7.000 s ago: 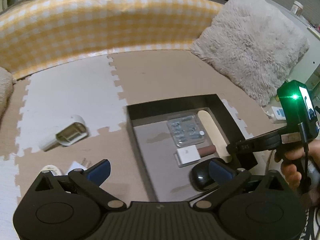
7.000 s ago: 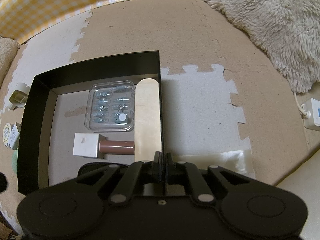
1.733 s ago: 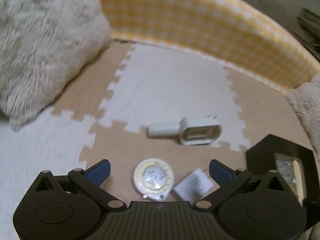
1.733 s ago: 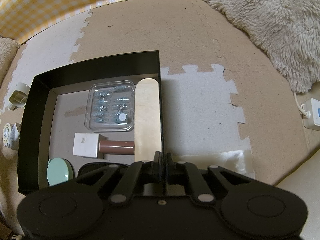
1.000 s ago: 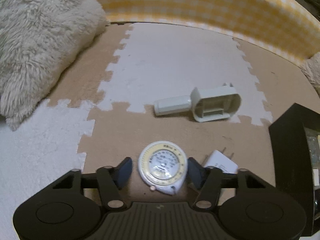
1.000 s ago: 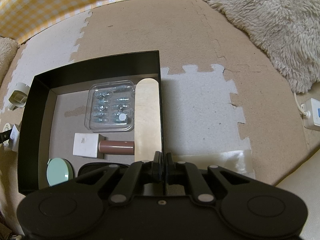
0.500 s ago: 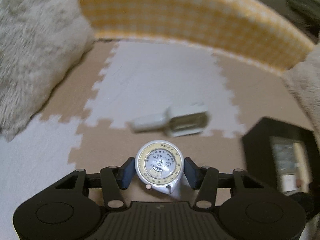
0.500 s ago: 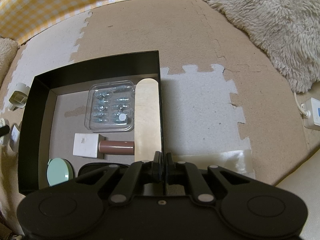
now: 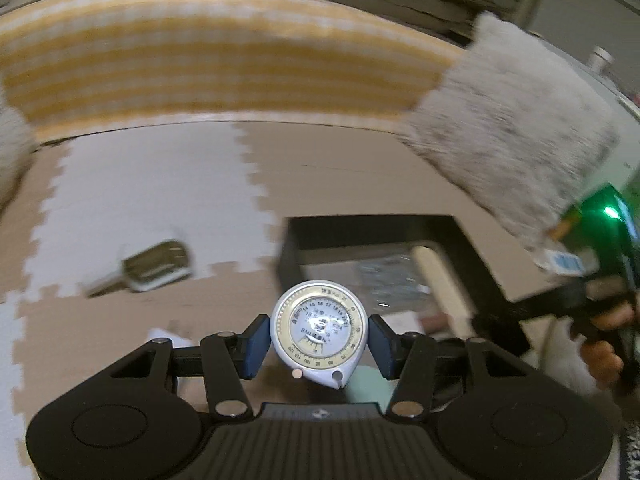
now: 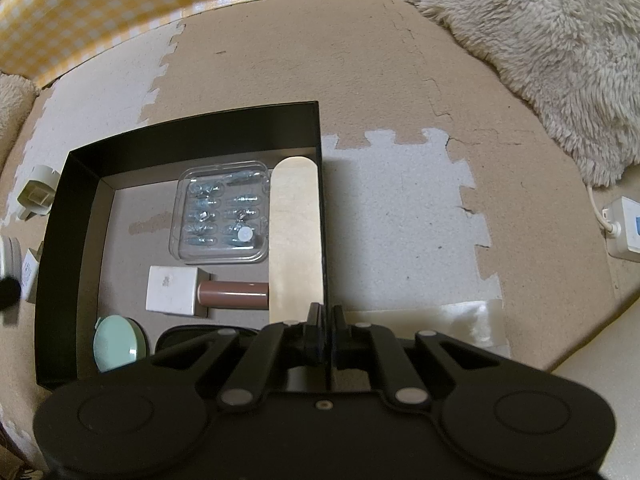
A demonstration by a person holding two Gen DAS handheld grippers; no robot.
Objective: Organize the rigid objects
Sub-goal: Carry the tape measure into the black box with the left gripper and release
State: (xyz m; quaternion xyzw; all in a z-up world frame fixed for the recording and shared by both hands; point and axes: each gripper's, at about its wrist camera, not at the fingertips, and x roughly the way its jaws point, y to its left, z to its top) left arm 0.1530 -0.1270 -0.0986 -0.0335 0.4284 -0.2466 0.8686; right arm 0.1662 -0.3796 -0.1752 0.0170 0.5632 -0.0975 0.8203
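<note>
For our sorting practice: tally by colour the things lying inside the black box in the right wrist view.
Clear: 1 (plastic case)
Beige: 1 (flat stick)
White: 1 (block)
Brown: 1 (tube)
Mint green: 1 (round case)
Black: 1 (object, partly hidden)
Total: 6

The left wrist view is smeared by motion: the checked yellow cushion (image 9: 224, 64), the fluffy pillow (image 9: 512, 148) and the pale plug-like piece (image 9: 154, 270) on the floor mat lose their detail. Inside the black box (image 9: 360, 232) the contents are mere blurs. The dial's (image 9: 318, 330) fine print is too small to read. In the right wrist view the gripper's body covers the dark object (image 10: 188, 336) and part of the mint-green disc (image 10: 116, 342). The picture's left edge cuts off a small white item (image 10: 30, 270).
</note>
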